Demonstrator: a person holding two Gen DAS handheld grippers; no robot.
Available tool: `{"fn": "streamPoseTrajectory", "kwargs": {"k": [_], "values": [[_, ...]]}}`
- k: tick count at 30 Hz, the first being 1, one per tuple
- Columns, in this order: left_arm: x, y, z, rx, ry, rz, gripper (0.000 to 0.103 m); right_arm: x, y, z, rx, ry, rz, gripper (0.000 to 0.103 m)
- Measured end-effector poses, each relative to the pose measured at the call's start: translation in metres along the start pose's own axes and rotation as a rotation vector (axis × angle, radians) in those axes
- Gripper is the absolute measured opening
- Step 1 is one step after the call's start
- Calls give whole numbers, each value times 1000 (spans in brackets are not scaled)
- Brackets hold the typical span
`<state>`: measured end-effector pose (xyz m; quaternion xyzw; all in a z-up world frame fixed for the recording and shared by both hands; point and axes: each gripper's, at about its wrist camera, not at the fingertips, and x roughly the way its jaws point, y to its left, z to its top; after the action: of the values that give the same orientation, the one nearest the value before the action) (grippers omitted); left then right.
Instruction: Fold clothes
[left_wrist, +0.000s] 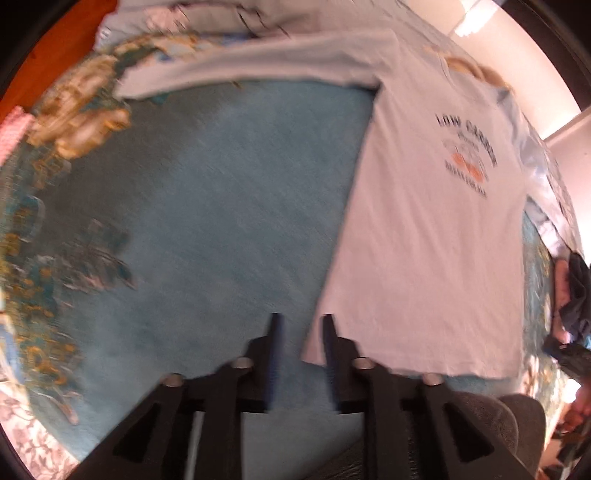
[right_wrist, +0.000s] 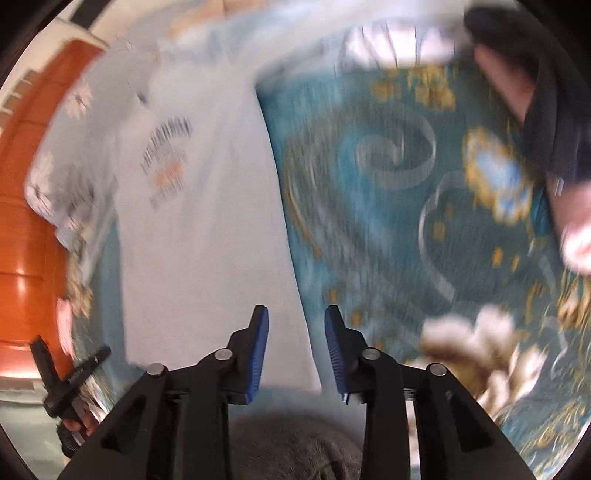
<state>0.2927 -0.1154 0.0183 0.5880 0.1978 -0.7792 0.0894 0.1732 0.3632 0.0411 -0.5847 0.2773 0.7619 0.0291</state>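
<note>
A: Left of the T-shirt (left_wrist: 424, 229), the left gripper (left_wrist: 299, 321) hangs released at the hem corner, nothing between its jaws; the shirt lies flat on the teal bedspread (left_wrist: 221, 192).

B: Right gripper (right_wrist: 295, 314) released too, at the shirt's other edge; regrip both corners evenly; only its view shows dark clothes (right_wrist: 546, 110).

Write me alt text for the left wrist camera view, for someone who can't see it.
A pale T-shirt with dark chest lettering lies spread flat on a teal patterned cloth, one sleeve stretched out sideways. The left tongs stand open and empty above the shirt's near hem corner. The picture is motion-blurred.
</note>
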Motion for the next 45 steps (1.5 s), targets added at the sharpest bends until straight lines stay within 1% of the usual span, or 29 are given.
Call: {"fn": "streamPoseTrajectory", "kwargs": {"k": [1,2,3,4,5,6,8,9,10,13,16,18,19,22,27,28,29,31,35,39,40,43,45], "values": [[-7,-1,5,-9,-31,5,48,-8,0,12,1,-45,1,35],[-12,-2,13,-15,-58,7,50,-14,-2,21,6,-84,3,35],[-18,-4,20,-19,-87,8,57,-22,-3,35,15,-132,7,35],[-23,-6,26,-21,-115,9,62,-29,0,48,29,-178,12,39],[-30,-7,30,-20,-140,9,63,-32,2,66,46,-225,12,47],[-36,-10,35,-14,-166,7,66,-35,6,81,64,-268,6,49],[-29,-30,54,-7,-205,7,68,-41,-5,117,117,-346,-13,51],[-29,-32,60,-5,-218,12,70,-40,-7,137,154,-374,-24,52],[-30,-32,66,-4,-230,21,70,-46,-21,153,187,-396,-36,54],[-23,-32,82,-16,-242,43,70,-46,-51,198,267,-442,-124,54],[-12,-32,96,-33,-244,62,70,-37,-75,234,333,-463,-254,54],[-5,-32,102,-36,-239,75,70,-30,-91,247,374,-463,-322,54],[0,-33,105,-37,-233,81,70,-25,-98,255,394,-464,-376,54],[15,-37,112,-41,-209,90,70,-12,-112,271,398,-454,-459,54],[36,-43,117,-38,-176,86,70,6,-120,281,388,-413,-459,53],[39,-45,116,-34,-170,85,70,7,-120,281,386,-411,-465,48],[41,-46,117,-29,-166,85,70,8,-121,280,390,-413,-463,30],[44,-48,116,-22,-164,85,70,6,-122,276,397,-410,-452,6],[44,-49,116,-15,-165,83,70,-5,-113,271,348,-440,-431,2],[38,-43,117,-37,-183,77,70,-35,-91,264,297,-527,-384,1],[36,-42,117,-42,-190,75,70,-43,-80,262,266,-553,-374,1],[31,-38,118,-52,-206,71,70,-67,-30,265,116,-637,-360,1],[28,-36,120,-57,-217,67,70,-78,19,259,-13,-698,-319,1]]}}
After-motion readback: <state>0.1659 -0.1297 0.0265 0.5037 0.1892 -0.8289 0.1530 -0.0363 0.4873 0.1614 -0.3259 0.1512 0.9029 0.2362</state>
